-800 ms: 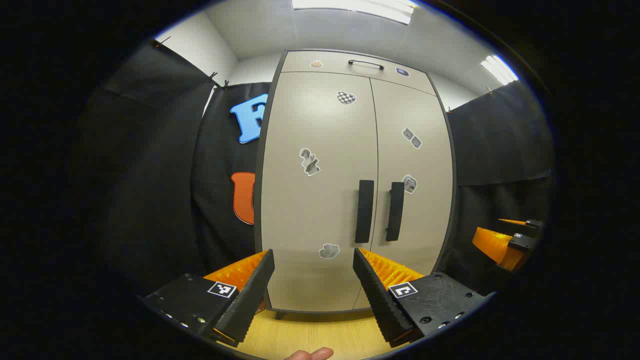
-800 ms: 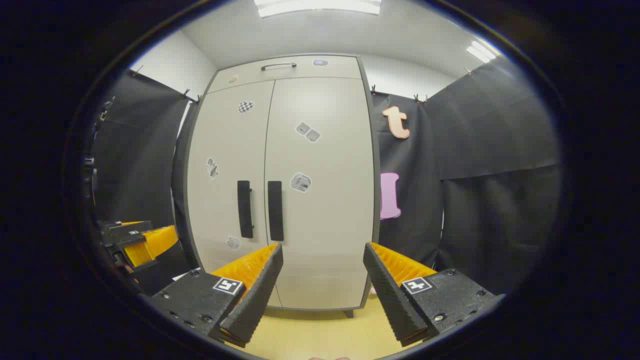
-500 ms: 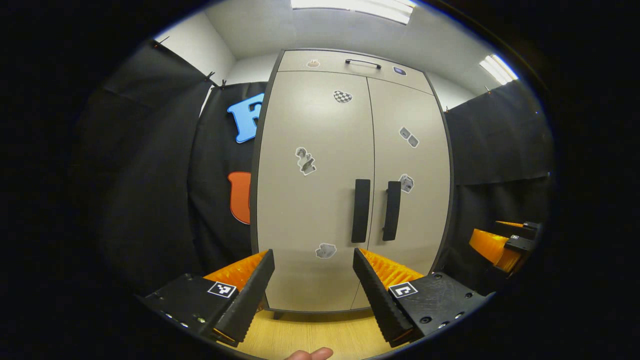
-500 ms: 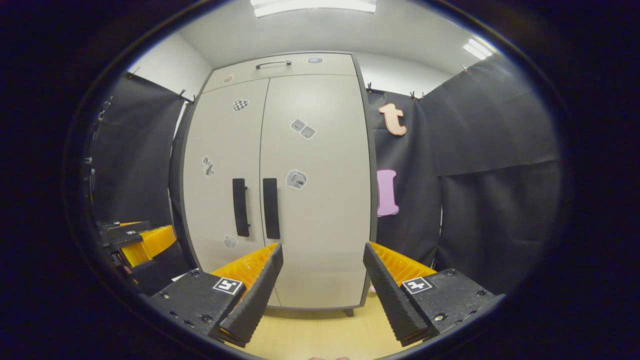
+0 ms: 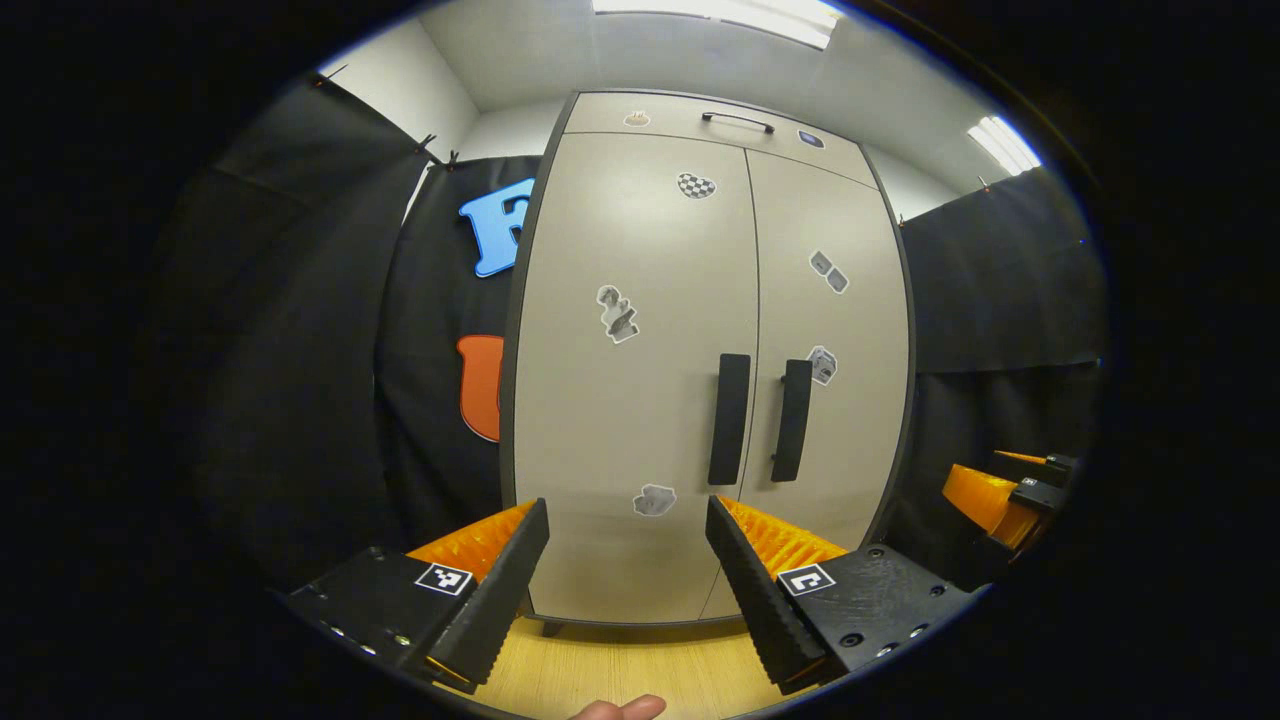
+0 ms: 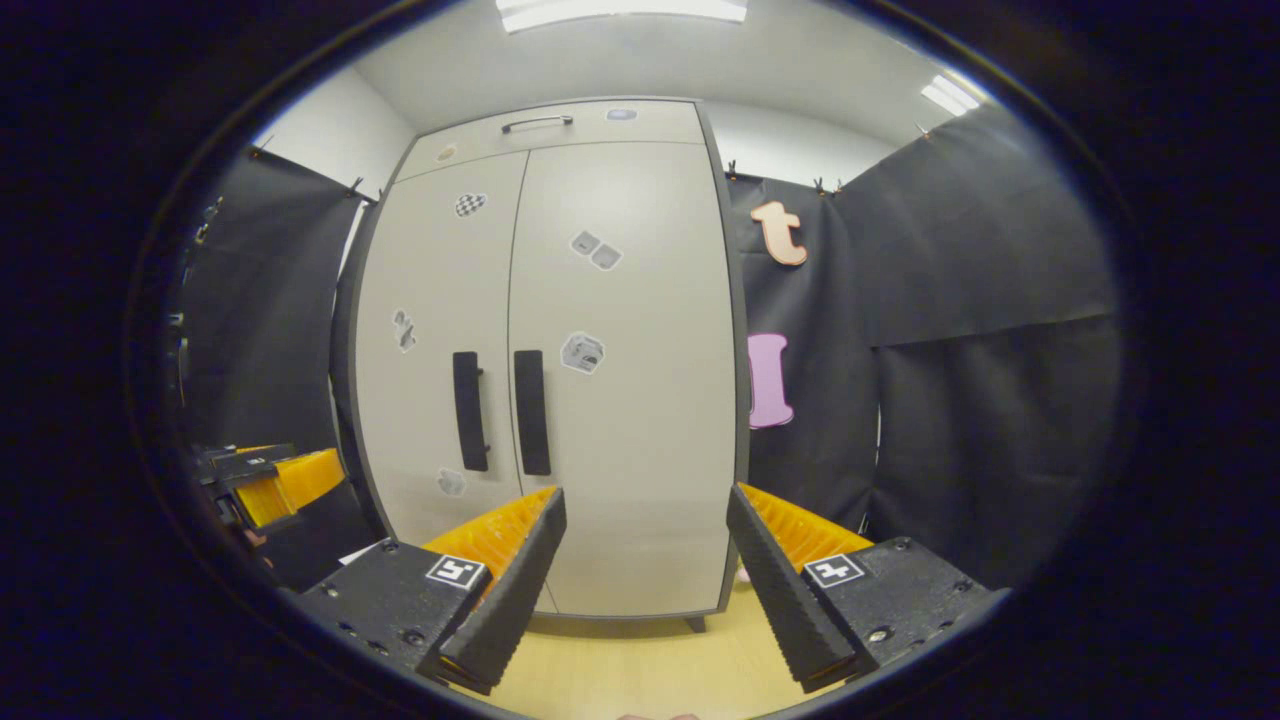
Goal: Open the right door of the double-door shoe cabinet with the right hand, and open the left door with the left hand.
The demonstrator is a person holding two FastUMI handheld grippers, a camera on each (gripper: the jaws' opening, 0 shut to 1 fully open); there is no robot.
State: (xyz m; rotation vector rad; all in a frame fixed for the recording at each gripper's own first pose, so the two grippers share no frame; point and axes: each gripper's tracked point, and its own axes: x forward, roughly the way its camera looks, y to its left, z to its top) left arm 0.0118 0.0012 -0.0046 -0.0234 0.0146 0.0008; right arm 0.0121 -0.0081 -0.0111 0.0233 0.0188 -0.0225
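Observation:
A tall beige double-door shoe cabinet (image 5: 640, 430) (image 6: 640, 450) stands ahead, both doors closed. Its left door handle (image 5: 729, 419) (image 6: 469, 410) and right door handle (image 5: 792, 420) (image 6: 531, 412) are black vertical bars side by side at the middle seam. My left gripper (image 5: 627, 545) is open, some way short of the left door, below and left of the handles. My right gripper (image 6: 646, 535) is open too, facing the lower right door, right of the handles. In the left gripper view the right gripper (image 5: 1005, 495) shows at the far right; in the right gripper view the left gripper (image 6: 265, 480) shows at the far left.
A narrow top drawer with a thin handle (image 5: 737, 119) caps the cabinet. Small stickers dot the doors. Black cloth walls close in on both sides. Light wooden floor (image 6: 640, 670) runs in front of the cabinet. A fingertip (image 5: 618, 708) shows at the bottom edge.
Both grippers have drifted slightly closer to the cabinet. In the right gripper view the handles slid left and up. Doors stay closed and both grippers stay open.

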